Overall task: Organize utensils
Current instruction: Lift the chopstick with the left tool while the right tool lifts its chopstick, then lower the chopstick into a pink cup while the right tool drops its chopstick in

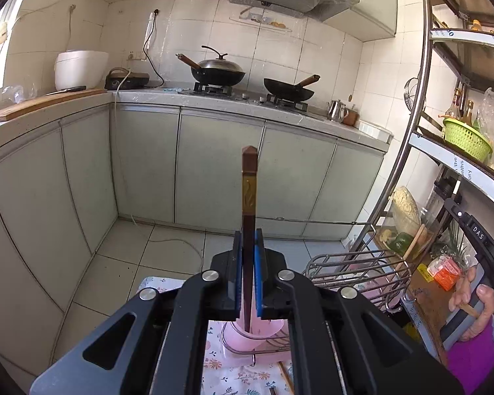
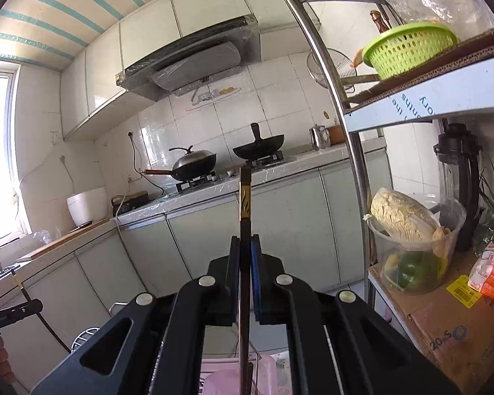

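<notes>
My left gripper (image 1: pixel 249 240) is shut on a dark brown chopstick (image 1: pixel 249 181) with a gold band, held upright; its thin end hangs over a pink cup (image 1: pixel 258 330) in a wire holder below. My right gripper (image 2: pixel 245 247) is shut on a second dark chopstick (image 2: pixel 245 194) with a gold band, also upright, its lower end over a pink holder (image 2: pixel 227 378). The right gripper (image 1: pixel 477 240) shows at the right edge of the left wrist view. The left gripper (image 2: pixel 13 312) shows at the left edge of the right wrist view.
A wire dish rack (image 1: pixel 355 270) stands right of the pink cup on a floral cloth (image 1: pixel 233 375). A metal shelf post (image 2: pixel 342 105) carries a green basket (image 2: pixel 408 49), a cabbage tub (image 2: pixel 411 237) and a cardboard box (image 2: pixel 444 322). Woks (image 1: pixel 217 72) sit on the far counter.
</notes>
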Demonstrator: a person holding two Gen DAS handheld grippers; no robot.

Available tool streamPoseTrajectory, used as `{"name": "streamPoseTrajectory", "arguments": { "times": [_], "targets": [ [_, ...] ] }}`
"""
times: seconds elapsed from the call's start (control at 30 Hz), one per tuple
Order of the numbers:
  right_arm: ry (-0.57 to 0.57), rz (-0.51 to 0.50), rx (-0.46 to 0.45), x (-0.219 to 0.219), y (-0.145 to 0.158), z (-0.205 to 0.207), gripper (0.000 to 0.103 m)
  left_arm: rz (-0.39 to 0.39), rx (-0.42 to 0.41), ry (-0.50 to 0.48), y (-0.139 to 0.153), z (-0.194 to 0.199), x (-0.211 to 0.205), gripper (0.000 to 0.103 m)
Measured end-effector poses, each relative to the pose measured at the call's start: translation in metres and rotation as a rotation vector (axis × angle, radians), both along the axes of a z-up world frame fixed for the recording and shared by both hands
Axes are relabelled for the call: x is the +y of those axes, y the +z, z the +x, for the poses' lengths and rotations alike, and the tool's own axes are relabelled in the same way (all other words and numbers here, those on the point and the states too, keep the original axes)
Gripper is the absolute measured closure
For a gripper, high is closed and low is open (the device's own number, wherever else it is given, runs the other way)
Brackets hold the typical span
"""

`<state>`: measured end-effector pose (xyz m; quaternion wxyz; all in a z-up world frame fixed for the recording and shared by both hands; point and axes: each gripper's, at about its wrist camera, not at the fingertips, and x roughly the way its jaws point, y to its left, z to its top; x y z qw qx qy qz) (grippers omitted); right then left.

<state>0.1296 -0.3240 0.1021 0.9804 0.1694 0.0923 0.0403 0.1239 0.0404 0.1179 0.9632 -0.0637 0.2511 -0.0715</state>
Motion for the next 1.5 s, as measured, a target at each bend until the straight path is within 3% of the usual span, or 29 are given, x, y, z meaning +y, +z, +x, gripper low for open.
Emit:
{"name": "streamPoseTrajectory", "arguments": {
  "times": [0.3, 0.53, 0.83, 1.5],
  "targets": [
    [0.024, -0.009, 0.100, 0.005, -0.035, 0.009, 0.096, -0.024, 0.098, 0.025, -0.037, 0.017, 0.006, 0.098],
    [0.041, -0.004, 0.138, 0.010, -0.050, 0.008, 0.096, -0.037, 0.082, 0.033, -0.039, 0.014, 0.009, 0.098],
    [0.060, -0.037, 0.142, 0.018, -0.050, 0.003, 0.096, -0.011, 0.072, 0.028, -0.024, 0.009, 0.005, 0.098],
    [0.092, -0.049, 0.191, 0.023, -0.064, 0.005, 0.096, -0.027, 0.169, 0.058, -0.058, 0.027, 0.003, 0.097]
  ]
}}
